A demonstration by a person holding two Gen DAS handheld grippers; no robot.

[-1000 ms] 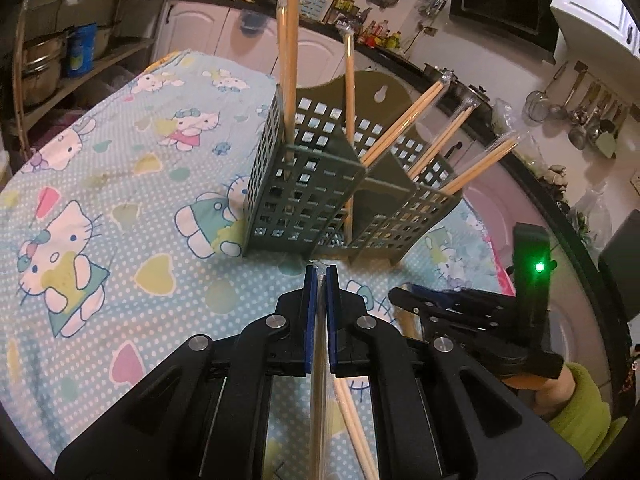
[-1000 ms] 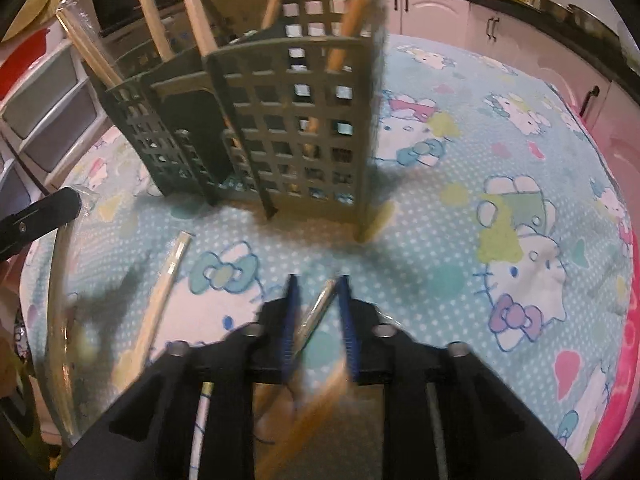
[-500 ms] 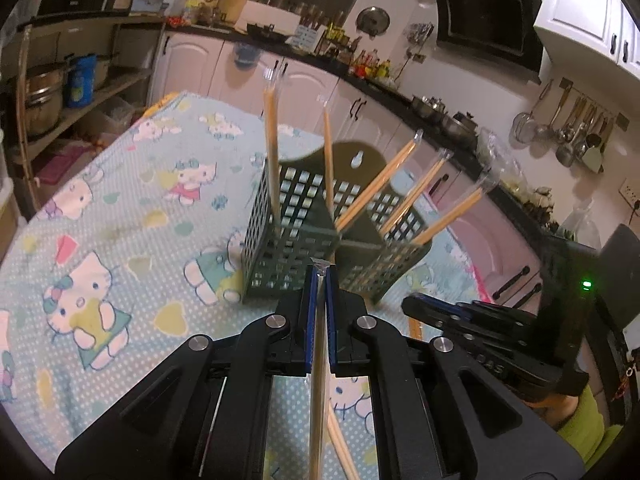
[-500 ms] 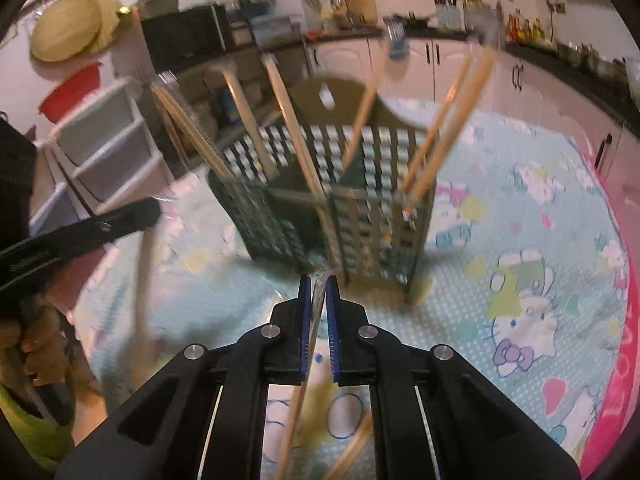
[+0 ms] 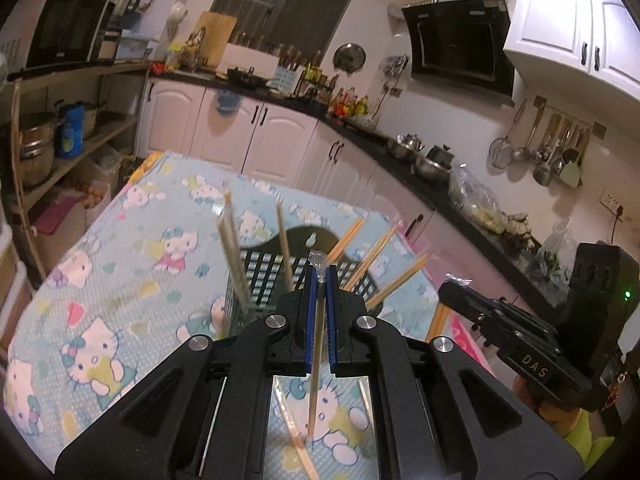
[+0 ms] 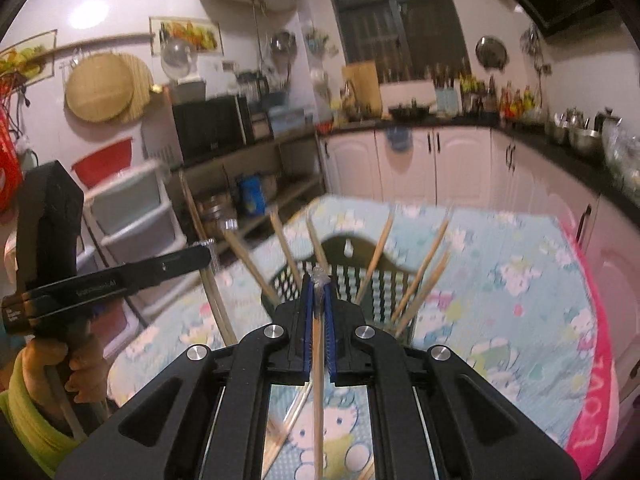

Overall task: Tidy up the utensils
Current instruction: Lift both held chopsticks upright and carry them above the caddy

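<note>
Two claws, left and right, each clenched on a wrapped chopstick (hanging down); green caddy beyond.

We see the rack on the desk, w/ chopsticks standing tilted in it. Left gripper is just before the rack, a stick btwn its fingers, hanging over the desk. Right gripper is beside it to the right, also before the rack, w/ a wrapped stick. More sticks lie on the desk below. Counter behind.
</note>
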